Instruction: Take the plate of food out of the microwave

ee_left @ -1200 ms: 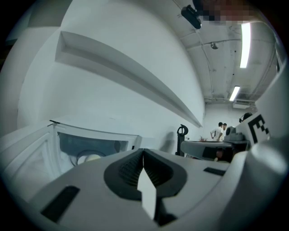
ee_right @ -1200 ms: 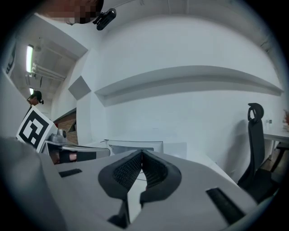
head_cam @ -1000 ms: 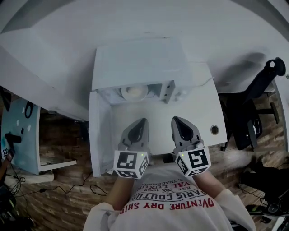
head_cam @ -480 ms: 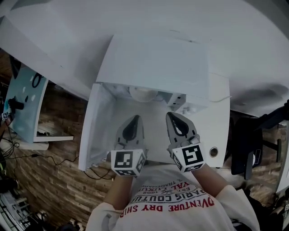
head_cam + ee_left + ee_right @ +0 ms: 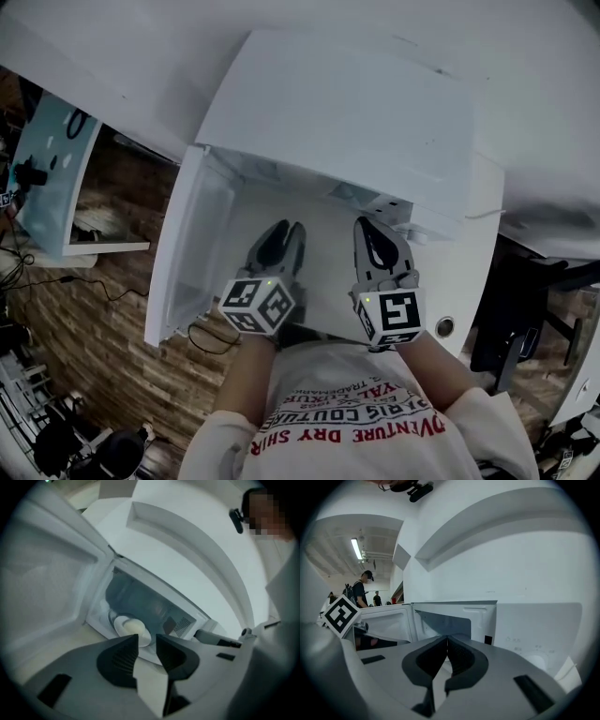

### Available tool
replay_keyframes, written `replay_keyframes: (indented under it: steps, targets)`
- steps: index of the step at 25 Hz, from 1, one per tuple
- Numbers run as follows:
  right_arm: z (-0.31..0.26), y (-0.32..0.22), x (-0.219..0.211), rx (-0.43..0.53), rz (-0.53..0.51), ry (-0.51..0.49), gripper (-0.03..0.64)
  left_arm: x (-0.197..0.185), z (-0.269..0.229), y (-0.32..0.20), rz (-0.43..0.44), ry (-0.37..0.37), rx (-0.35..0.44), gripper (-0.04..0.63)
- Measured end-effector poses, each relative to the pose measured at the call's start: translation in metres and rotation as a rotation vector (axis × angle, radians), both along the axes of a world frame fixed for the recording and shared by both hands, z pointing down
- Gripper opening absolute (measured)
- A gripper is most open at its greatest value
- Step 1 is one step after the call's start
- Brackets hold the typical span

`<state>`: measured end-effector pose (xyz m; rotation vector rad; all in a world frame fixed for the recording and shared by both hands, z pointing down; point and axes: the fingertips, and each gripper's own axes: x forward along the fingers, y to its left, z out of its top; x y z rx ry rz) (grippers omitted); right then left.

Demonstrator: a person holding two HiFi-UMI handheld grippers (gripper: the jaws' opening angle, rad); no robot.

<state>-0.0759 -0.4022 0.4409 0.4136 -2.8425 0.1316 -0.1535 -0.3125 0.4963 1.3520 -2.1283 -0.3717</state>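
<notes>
Now the left gripper [image 5: 146, 640] is opening its empty jaws, aimed at the plate of food [image 5: 132, 629] inside the open microwave [image 5: 140, 601], ready to grab, while the right gripper [image 5: 447, 640] sits pinched closed.

A white desk [image 5: 464, 281] with a round cable hole [image 5: 444, 326] stands against a plain white wall [image 5: 534, 66], and below it lies a floor of brown wood planks [image 5: 112, 328] with black cables [image 5: 52, 279] trailing across it. To the left a pale blue panel [image 5: 47, 178] rises over a low white shelf [image 5: 108, 246], and to the right is a dark chair [image 5: 495, 339], only partly seen. Farther off, a long strip light [image 5: 356, 548] glows on the ceiling above a few people [image 5: 360, 592] standing in an open hall.
</notes>
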Motion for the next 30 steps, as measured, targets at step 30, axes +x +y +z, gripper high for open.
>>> replay_keyframes:
  steps: [30]
  targets:
    - [0.073,-0.009,-0.008,0.014,0.004,0.170,0.011,-0.053,0.084,-0.058,-0.233,0.648,0.261,0.040]
